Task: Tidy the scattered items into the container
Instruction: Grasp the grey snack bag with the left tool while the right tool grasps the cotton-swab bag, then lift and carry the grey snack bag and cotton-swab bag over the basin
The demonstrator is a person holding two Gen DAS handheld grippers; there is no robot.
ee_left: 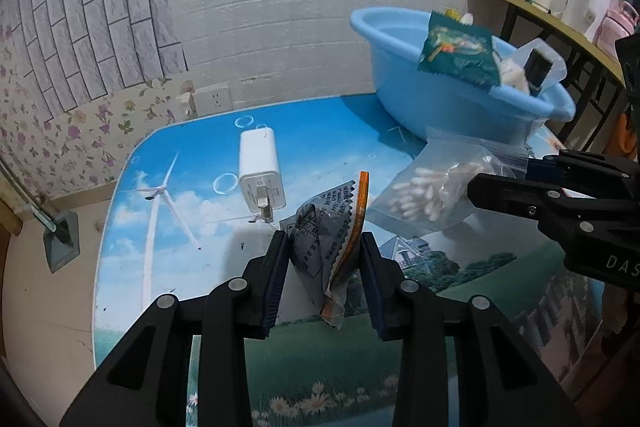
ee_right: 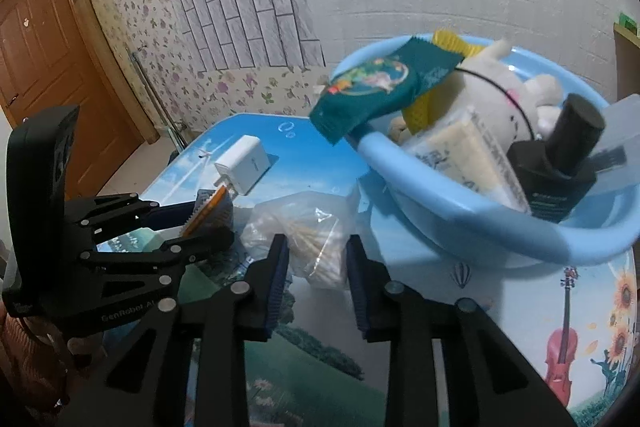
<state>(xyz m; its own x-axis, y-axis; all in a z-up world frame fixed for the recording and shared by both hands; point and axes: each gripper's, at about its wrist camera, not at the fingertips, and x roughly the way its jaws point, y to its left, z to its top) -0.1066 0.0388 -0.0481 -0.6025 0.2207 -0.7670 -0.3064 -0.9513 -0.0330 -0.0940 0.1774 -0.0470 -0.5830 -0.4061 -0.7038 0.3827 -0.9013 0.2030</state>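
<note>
Crinkled silver-and-orange foil, a snack sachet [ee_left: 334, 247], stands pinched upright between the pads of the left gripper [ee_left: 325, 281], just above the picture-printed table [ee_left: 192, 211]. To its right, the right gripper [ee_right: 316, 281] has its fingers parted around a clear bag of cotton swabs [ee_right: 306, 231] without clamping it. A white charger [ee_left: 261, 169] lies farther off on the left. At the far right sits the blue basin [ee_left: 436, 99], holding a green packet [ee_left: 458, 53], a plush toy [ee_right: 496, 87] and a black bottle [ee_right: 560, 163].
</note>
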